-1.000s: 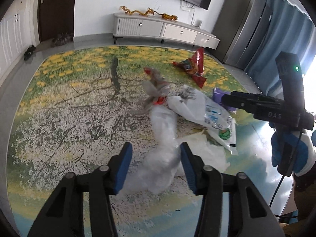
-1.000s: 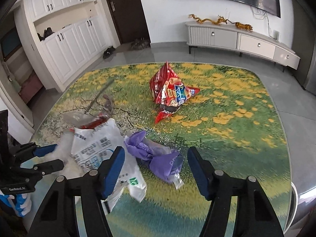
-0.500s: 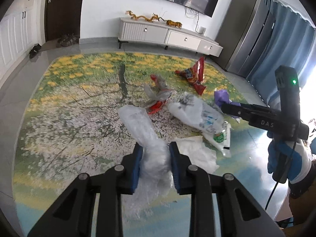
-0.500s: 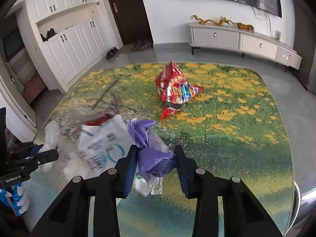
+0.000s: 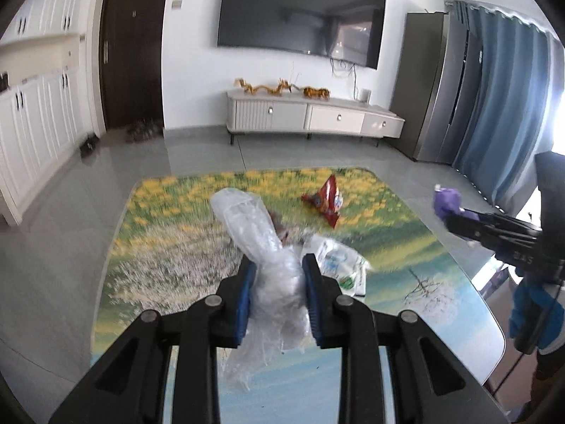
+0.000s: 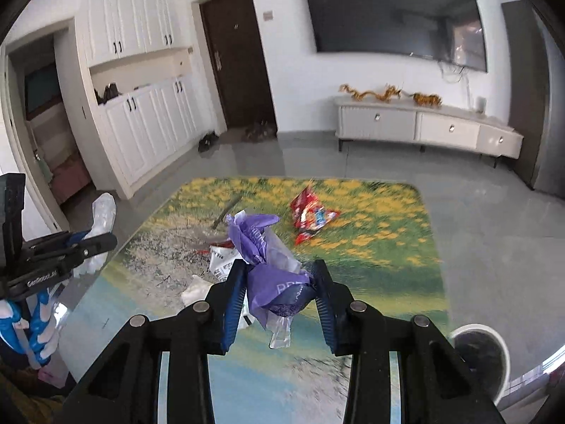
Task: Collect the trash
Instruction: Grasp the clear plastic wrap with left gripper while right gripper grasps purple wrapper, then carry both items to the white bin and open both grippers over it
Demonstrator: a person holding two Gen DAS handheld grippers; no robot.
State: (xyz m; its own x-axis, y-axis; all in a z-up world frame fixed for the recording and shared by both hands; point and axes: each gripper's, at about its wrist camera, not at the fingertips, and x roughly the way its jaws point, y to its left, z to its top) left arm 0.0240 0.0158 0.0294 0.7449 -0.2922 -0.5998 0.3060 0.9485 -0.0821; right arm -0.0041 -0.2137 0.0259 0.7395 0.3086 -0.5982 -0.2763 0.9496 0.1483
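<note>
My left gripper (image 5: 277, 275) is shut on a crumpled clear plastic bag (image 5: 261, 247), held up off the flower-printed table (image 5: 159, 247). My right gripper (image 6: 279, 282) is shut on a purple wrapper (image 6: 268, 265), also lifted above the table. In the left wrist view the right gripper (image 5: 448, 217) shows at the right edge with the purple wrapper (image 5: 446, 201) in it. On the table lie a red snack bag (image 5: 326, 201), a white printed bag (image 5: 335, 258) and a crumpled white tissue (image 6: 196, 289).
A white bin (image 6: 480, 353) stands at the lower right beside the table in the right wrist view. Beyond the table are a grey floor, a white TV cabinet (image 5: 310, 116), white cupboards (image 6: 141, 134) and a blue curtain (image 5: 501, 106).
Both grippers closed on their trash, the left on the clear bag and the right on the purple wrapper, then rose with it off the table. The view now takes in more of the room.
</note>
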